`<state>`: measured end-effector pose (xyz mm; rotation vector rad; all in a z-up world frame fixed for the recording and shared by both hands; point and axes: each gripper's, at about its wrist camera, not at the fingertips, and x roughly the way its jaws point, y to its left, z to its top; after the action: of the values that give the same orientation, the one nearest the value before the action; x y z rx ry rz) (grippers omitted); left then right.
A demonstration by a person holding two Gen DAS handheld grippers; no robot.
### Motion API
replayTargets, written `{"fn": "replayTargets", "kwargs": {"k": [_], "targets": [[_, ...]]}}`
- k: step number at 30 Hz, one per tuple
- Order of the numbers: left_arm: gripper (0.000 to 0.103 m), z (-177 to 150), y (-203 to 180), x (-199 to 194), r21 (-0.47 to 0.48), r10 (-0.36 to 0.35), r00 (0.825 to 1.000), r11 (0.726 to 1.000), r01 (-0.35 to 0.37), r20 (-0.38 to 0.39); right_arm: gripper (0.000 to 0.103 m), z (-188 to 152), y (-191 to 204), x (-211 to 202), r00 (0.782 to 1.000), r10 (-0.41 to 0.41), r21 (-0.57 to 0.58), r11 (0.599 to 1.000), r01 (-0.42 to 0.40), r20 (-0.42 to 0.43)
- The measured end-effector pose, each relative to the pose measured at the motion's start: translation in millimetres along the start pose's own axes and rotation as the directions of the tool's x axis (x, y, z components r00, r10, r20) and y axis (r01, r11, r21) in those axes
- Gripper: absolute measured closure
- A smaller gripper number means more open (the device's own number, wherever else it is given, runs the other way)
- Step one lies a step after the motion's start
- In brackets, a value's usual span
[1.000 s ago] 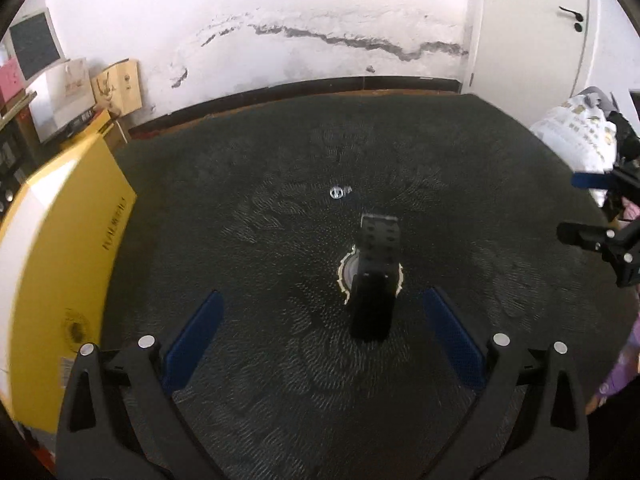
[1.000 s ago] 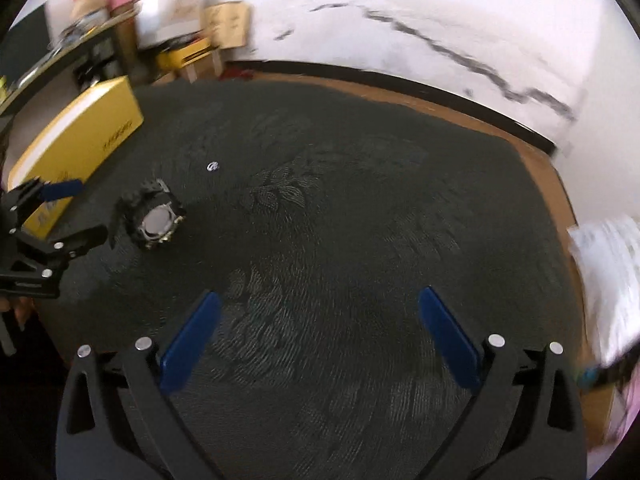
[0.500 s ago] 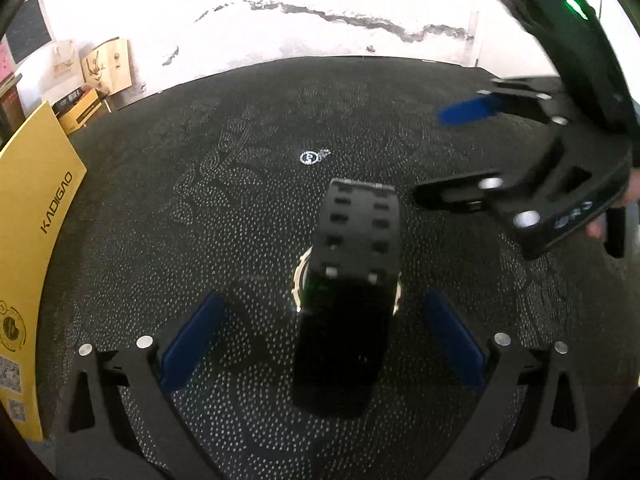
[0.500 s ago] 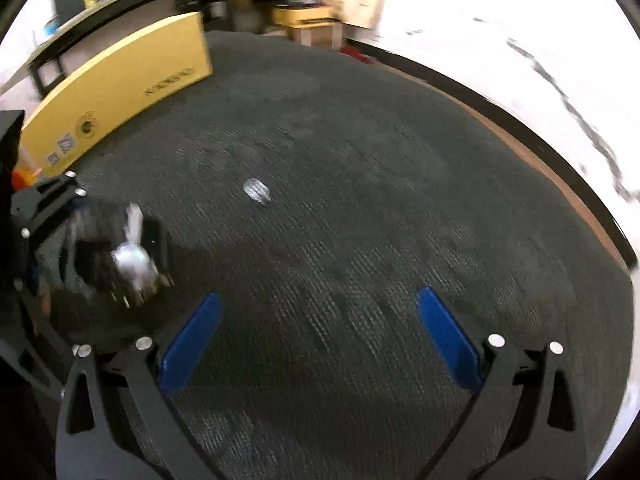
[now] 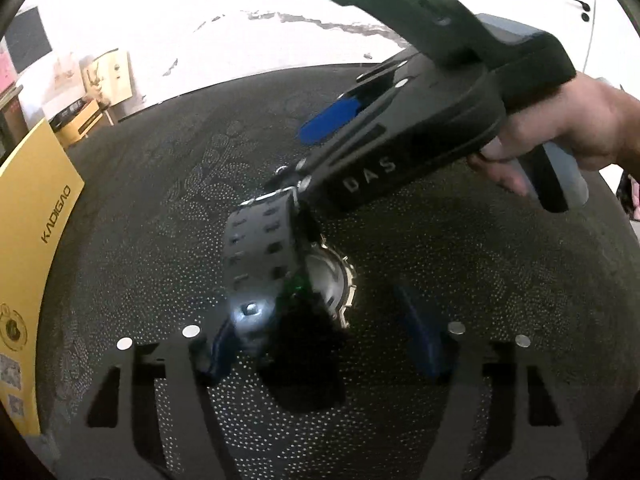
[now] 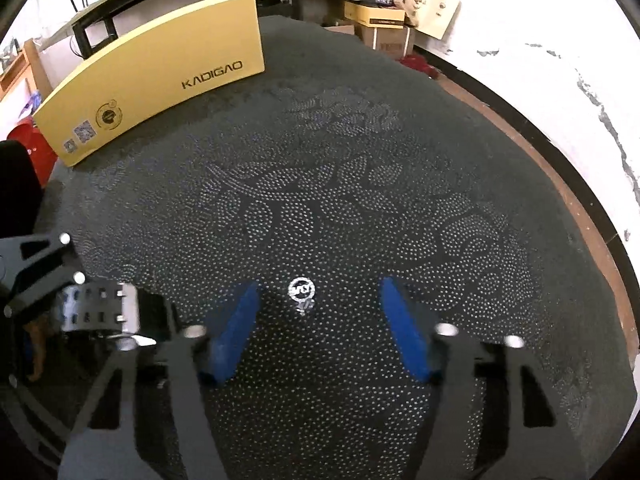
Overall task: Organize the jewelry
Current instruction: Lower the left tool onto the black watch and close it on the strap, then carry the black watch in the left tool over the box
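Observation:
A black wristwatch (image 5: pixel 280 264) with a perforated strap and a gold-rimmed case lies on the dark patterned table (image 5: pixel 160 200), between the open fingers of my left gripper (image 5: pixel 324 336). Its strap also shows at the left of the right wrist view (image 6: pixel 96 308). A small silver ring (image 6: pixel 302 291) lies on the table between the open blue fingertips of my right gripper (image 6: pixel 316 328). In the left wrist view the right gripper (image 5: pixel 320 148) reaches down just past the watch, and hides the ring there.
A yellow KADIGAO box (image 6: pixel 152 76) lies at the table's left edge and also shows in the left wrist view (image 5: pixel 32 240). Cardboard boxes (image 6: pixel 384 16) and shelving stand beyond the table. A white cracked wall (image 6: pixel 560 60) runs behind.
My right gripper has swung left and down over the ring, which now lies between its fingers. My left gripper has closed in around the watch, and its fingers have narrowed.

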<state>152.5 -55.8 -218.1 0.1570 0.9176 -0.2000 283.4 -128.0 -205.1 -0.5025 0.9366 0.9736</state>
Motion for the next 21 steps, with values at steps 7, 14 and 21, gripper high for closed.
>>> {"fn": "replayTargets", "kwargs": {"k": [7, 14, 21], "targets": [[0.053, 0.8, 1.7, 0.1, -0.013, 0.013, 1.000, 1.000, -0.013, 0.009, 0.090, -2.6, 16.5, -2.2, 1.000, -0.006, -0.066, 0.998, 0.005, -0.014], [0.054, 3.4, 3.8, 0.7, -0.012, 0.008, 1.000, 1.000, -0.008, 0.003, 0.092, -3.3, 13.4, -2.0, 1.000, -0.012, -0.009, 1.000, 0.012, -0.003], [0.054, 10.5, 16.6, 0.7, -0.064, 0.012, 1.000, 0.998, -0.013, -0.028, 0.101, -11.6, 4.2, -22.9, 0.998, -0.061, 0.043, 0.997, 0.061, 0.002]]}}
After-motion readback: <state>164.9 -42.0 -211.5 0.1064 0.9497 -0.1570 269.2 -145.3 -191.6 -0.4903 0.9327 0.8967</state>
